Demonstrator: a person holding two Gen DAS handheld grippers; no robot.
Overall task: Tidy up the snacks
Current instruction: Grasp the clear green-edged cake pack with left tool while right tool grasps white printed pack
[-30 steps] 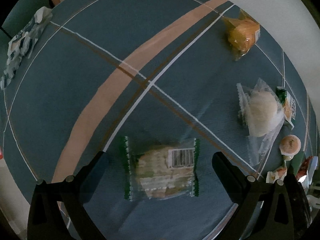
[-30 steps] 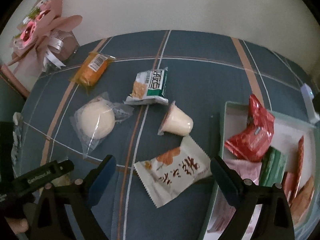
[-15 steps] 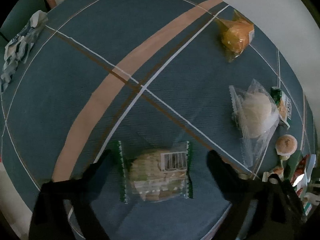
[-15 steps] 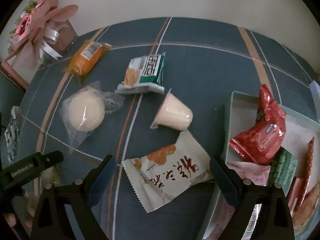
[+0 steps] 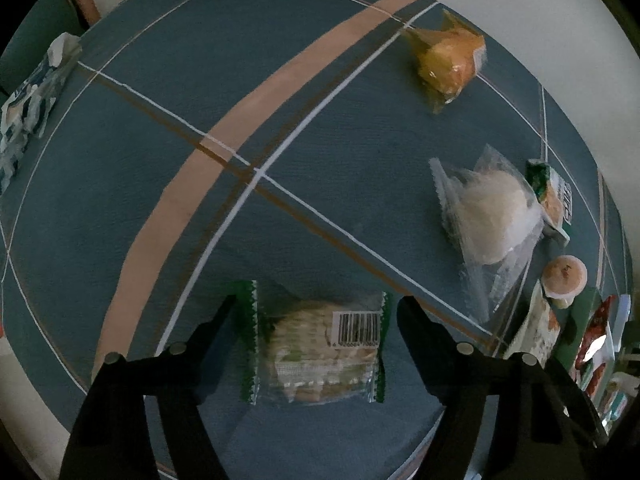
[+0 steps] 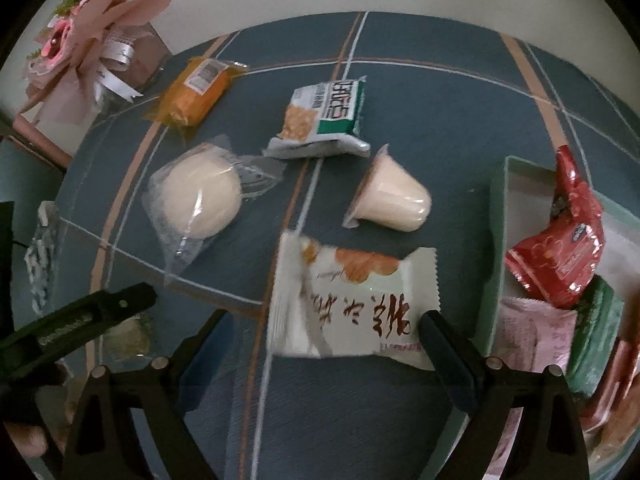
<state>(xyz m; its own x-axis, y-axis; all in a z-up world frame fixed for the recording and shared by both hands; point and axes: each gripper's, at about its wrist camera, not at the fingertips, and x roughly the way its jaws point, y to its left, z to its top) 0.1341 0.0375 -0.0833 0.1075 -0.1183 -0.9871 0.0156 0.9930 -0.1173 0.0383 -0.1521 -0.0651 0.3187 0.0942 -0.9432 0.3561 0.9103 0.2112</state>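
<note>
The clear, green-edged cracker packet [image 5: 316,354] is being straddled on the blue striped worktop [image 5: 224,92] by the spread left gripper [image 5: 314,320]. The white, red-lettered snack packet [image 6: 354,306] is being framed beside the green box [image 6: 496,216] by the spread right gripper [image 6: 324,332].

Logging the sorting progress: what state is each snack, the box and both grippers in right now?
green-edged cracker pack: flat on cloth, between open left gripper fingers
white peach pack: on cloth, right gripper open around it
jelly cup: on its side
round bun: bagged, on cloth
box: open, holding snacks
</note>
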